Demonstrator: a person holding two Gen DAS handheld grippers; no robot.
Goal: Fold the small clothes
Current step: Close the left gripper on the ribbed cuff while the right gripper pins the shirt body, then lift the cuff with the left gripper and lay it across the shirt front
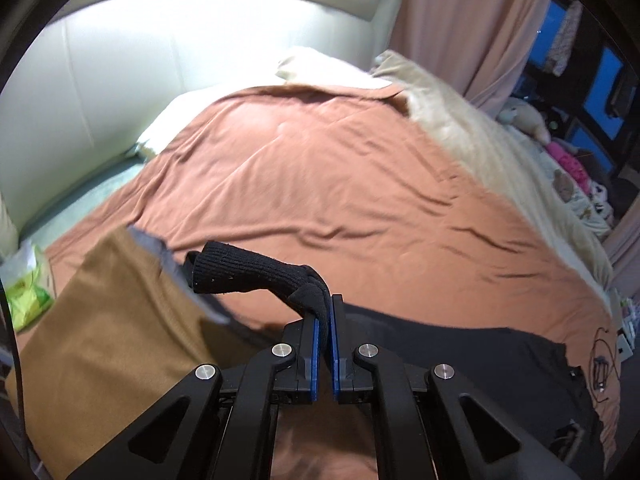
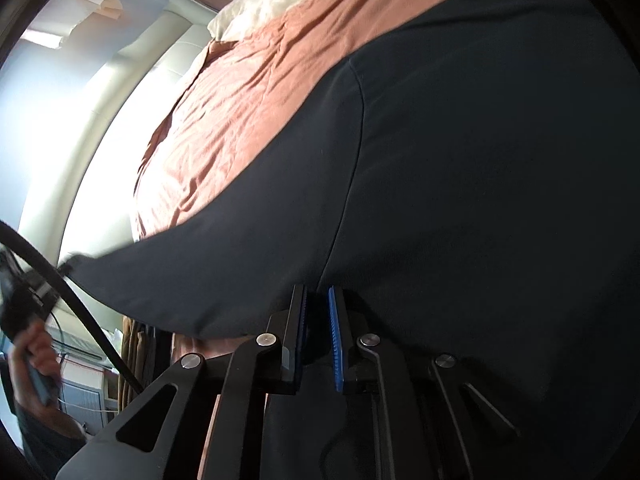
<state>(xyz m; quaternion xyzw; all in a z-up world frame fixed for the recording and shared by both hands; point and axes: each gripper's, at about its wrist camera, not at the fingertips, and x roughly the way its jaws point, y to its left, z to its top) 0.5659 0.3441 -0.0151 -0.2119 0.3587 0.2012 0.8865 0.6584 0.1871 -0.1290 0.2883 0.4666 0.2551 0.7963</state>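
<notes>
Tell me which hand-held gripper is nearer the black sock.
Left. The left hand-held gripper is shut on the black sock, lifting it above the bedspread. The right hand-held gripper pinches the dark shirt instead.

A wide bed [image 1: 340, 184] under a rumpled salmon sheet [image 1: 280, 168]; a tan garment [image 1: 108, 320] lies at its near left; a dark garment [image 1: 480, 344] spreads near right; cream bedding [image 1: 472, 140] along the far side.
</notes>
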